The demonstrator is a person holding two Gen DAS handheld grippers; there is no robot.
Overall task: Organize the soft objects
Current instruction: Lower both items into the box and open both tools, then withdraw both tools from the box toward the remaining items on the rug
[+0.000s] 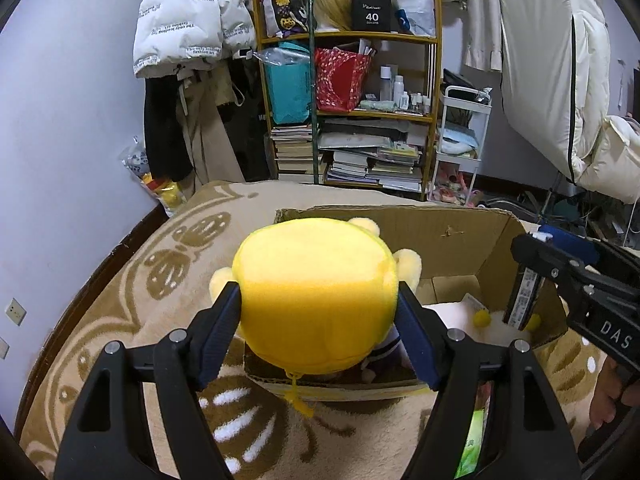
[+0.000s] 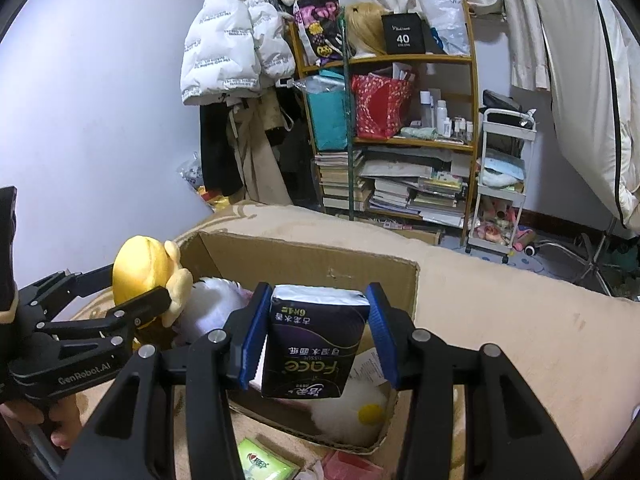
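Black arms of the left gripper (image 1: 318, 316) fill the bottom of the left wrist view, its blue pads (image 1: 218, 332) clamped on either side of a yellow plush toy (image 1: 316, 296), which is held over the near left corner of an open cardboard box (image 1: 456, 240). That box sits on a beige patterned blanket (image 1: 132, 312), and a white plush with yellow spots (image 1: 492, 324) lies inside it. At the right edge, the right gripper (image 1: 528, 292) holds a dark pack above the box interior.

Blue-padded fingers (image 2: 378, 336) of the right gripper (image 2: 318, 332) dominate the right wrist view, squeezing a dark purple tissue pack (image 2: 316, 344) printed "Face", suspended over the cardboard box (image 2: 312, 260). Beneath it lies the white plush with yellow spots (image 2: 356, 416). To the left, the left gripper (image 2: 132, 300) grips the yellow plush toy (image 2: 140, 268) beside the box's left wall. A green tissue pack (image 2: 264, 464) lies on the blanket in front of the box. A cluttered bookshelf (image 2: 400, 140) stands behind
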